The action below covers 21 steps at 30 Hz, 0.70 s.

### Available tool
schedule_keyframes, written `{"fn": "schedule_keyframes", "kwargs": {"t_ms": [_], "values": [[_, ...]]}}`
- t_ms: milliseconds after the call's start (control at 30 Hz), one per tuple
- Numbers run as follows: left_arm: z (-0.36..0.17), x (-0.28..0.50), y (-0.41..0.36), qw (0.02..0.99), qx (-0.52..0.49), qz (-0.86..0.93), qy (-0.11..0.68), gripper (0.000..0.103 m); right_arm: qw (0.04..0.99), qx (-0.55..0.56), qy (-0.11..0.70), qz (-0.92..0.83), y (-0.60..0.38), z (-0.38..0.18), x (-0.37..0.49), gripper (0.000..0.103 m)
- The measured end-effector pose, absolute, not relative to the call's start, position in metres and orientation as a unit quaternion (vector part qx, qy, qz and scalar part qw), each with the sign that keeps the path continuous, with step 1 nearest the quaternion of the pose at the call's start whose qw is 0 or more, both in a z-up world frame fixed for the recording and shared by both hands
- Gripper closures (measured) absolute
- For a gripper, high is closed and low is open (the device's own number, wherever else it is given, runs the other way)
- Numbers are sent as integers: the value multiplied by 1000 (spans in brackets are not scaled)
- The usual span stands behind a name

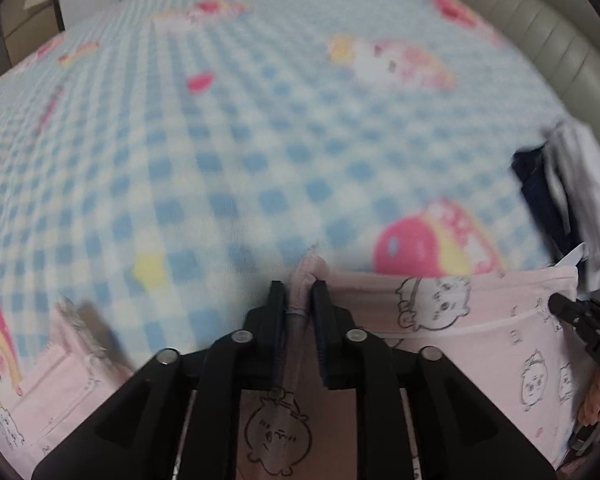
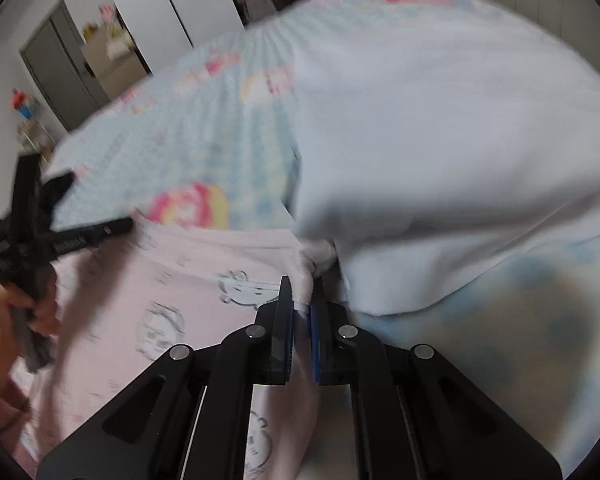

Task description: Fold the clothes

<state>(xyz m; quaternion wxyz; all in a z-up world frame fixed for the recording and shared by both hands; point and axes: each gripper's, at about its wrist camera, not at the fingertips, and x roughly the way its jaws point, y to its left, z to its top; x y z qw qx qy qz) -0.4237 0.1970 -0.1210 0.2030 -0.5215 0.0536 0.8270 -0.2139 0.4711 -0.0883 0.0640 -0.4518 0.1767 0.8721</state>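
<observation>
A pink garment with cartoon faces (image 1: pixel 480 320) lies on the blue checked blanket (image 1: pixel 220 140); it also shows in the right wrist view (image 2: pixel 160 280). My left gripper (image 1: pixel 300 292) is shut on a bunched corner of the pink garment. My right gripper (image 2: pixel 300 292) is shut on another bunched corner of it. The right gripper also shows at the right edge of the left wrist view (image 1: pixel 580 316), and the left gripper at the left of the right wrist view (image 2: pixel 60 236). The cloth is stretched between them.
A pale blue-white garment (image 2: pixel 440 160) lies on the blanket (image 2: pixel 180 140) right beside my right gripper. Dark and grey clothes (image 1: pixel 556 184) are piled at the blanket's right edge. A padded headboard (image 1: pixel 540 32) is behind. White cupboards (image 2: pixel 160 12) stand at the far left.
</observation>
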Motion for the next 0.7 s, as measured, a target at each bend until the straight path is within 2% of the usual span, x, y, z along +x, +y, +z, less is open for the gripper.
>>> {"fn": "schedule_keyframes", "kwargs": {"t_ms": [100,167,300,500,700], "values": [[-95,-413,191,207,-501,840,28,82,59,-462,192,864,475,-91,-213,91],[-67,-394,183,219,-465,858,5,75,58,-443,203,871,475,-77,-202,83],[-35,-327,188,268,-436,859,18,72,45,-407,218,886,463,-48,-164,79],[-46,-216,179,273,-449,848,64,72,8,-419,215,882,397,-49,-105,78],[-75,-149,143,270,-482,833,-9,72,-40,-438,171,881,318,-69,-67,78]]}}
